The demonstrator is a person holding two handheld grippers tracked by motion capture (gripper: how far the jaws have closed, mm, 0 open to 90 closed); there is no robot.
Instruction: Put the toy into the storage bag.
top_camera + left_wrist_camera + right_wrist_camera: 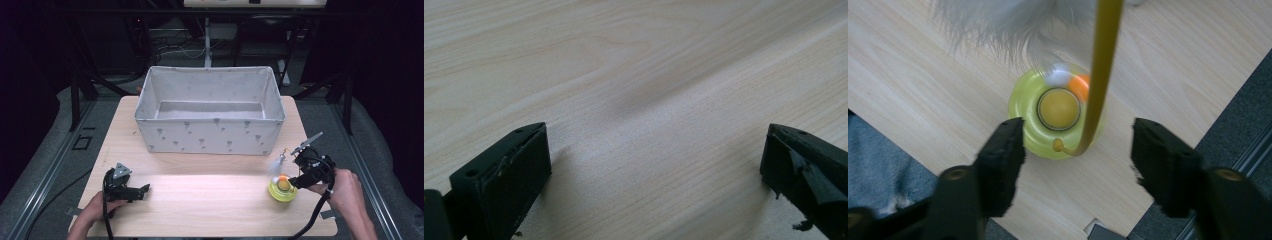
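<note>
Cat toy under right claw, grasp not yet made

Toy: a yellow-green round cat toy (1055, 117) with a yellow ball (1059, 108) in its middle, an orange ball (1081, 85) just behind that, and a curved yellow wand (1100, 70) rising from its near rim to a white feather tuft (1003, 25). Landmark for all places below: the grey fabric bin (210, 137). The toy (282, 189) sits on the desk (210, 200), nearer the person than the bin and off the bin's right front corner, close to the desk's right edge.

Right claw (1078, 150): jaws wide apart, nothing held, hovering above the toy's near side with the wand passing between them. Seen from above, the right claw (300, 172) is just right of the toy, hand behind it.

Left claw (654, 165): jaws wide apart, nothing between them but bare wood. From above it lies (131, 190) off the bin's left front corner, on the person's side, well apart from the toy.

Step in hand, as judged: grasping the toy. To do it well, lower and centre on the base rather than the springy wand, close across the rim, and keep the feather clear of the pads. A pinch on the wand alone would likely let the base swing.

Container: the bin is open-topped; its visible floor holds nothing.
</note>
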